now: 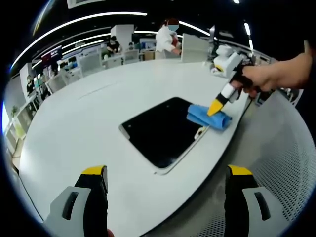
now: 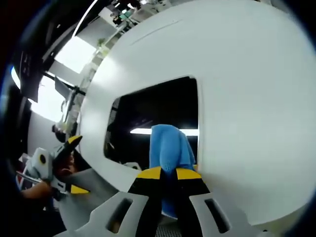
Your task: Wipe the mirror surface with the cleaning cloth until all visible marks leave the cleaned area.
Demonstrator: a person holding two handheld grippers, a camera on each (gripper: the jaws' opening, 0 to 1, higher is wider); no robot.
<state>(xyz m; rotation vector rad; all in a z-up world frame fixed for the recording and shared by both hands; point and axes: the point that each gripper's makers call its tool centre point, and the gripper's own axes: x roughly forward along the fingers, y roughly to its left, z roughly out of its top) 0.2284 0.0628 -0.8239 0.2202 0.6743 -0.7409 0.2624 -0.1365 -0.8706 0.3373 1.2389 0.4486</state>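
I am working at a wide white desk (image 1: 74,133) in an open office, with shelving and people far off behind it. Starting at the left, my left claw (image 1: 165,185) hangs well back from the job, its yellow-tipped jaws spread wide apart and holding nothing. Ahead of it the mirror (image 1: 158,133) lies flat on the desk, a dark rounded rectangle near the desk's edge. Further right, the blue cleaning cloth (image 1: 207,117) sits bunched on the mirror's far corner, and my right claw (image 1: 216,106) is clamped on it, my hand (image 1: 274,76) behind. In the right gripper view those jaws meet tight around the cloth (image 2: 170,153), pressing it onto the glass (image 2: 148,113), which reflects a strip of ceiling light. I judge the wiping is at an early or middle stage: the cloth covers only one corner, and most of the glass lies beyond it. I cannot make out any marks on the dark surface, so I cannot tell how much is clean.
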